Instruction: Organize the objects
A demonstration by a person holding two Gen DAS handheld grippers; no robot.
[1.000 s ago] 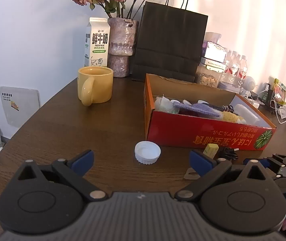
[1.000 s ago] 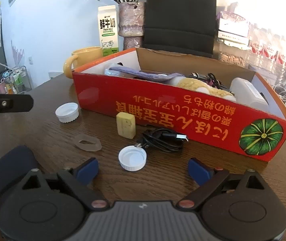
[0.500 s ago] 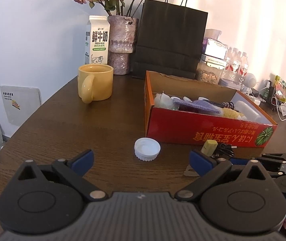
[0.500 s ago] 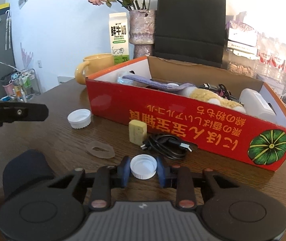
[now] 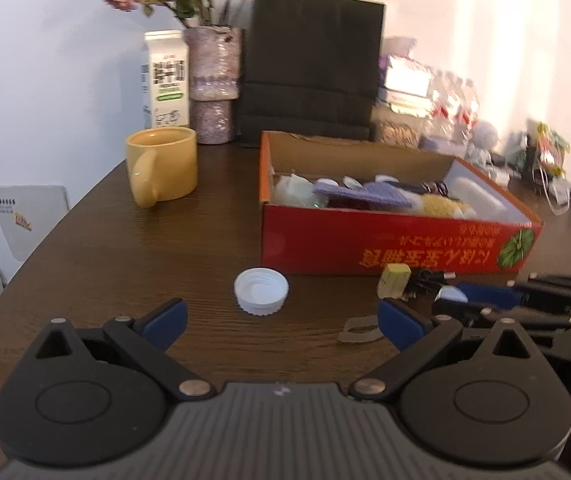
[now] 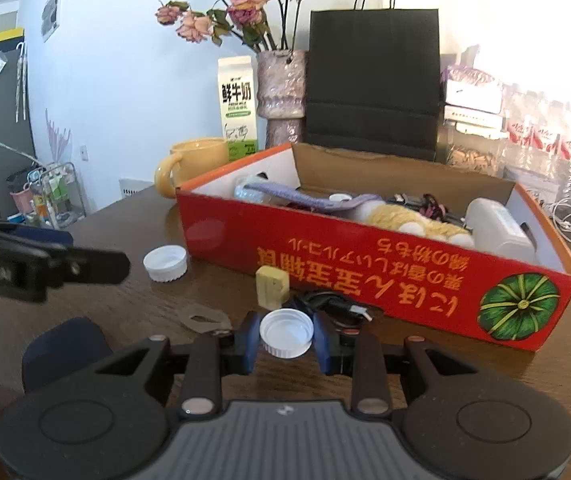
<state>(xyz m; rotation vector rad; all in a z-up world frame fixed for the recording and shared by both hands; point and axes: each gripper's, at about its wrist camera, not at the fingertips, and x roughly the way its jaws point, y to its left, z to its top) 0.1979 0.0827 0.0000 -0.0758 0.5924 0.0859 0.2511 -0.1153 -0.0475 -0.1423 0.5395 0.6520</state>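
While right claw (image 6: pixel 286 334) grips cap (image 6: pixel 286 331)

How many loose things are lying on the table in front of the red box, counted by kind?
White caps: 2, one gripped by the right gripper, one loose.
Yellow block: 1
Black cable: 1
Clear plastic ring: 1
Total: 5

Open left claw (image 5: pixel 281 318) over dark table (image 5: pixel 97 264), white cap (image 5: pixel 261 291) just ahead (red box (image 5: pixel 365 244) beyond)
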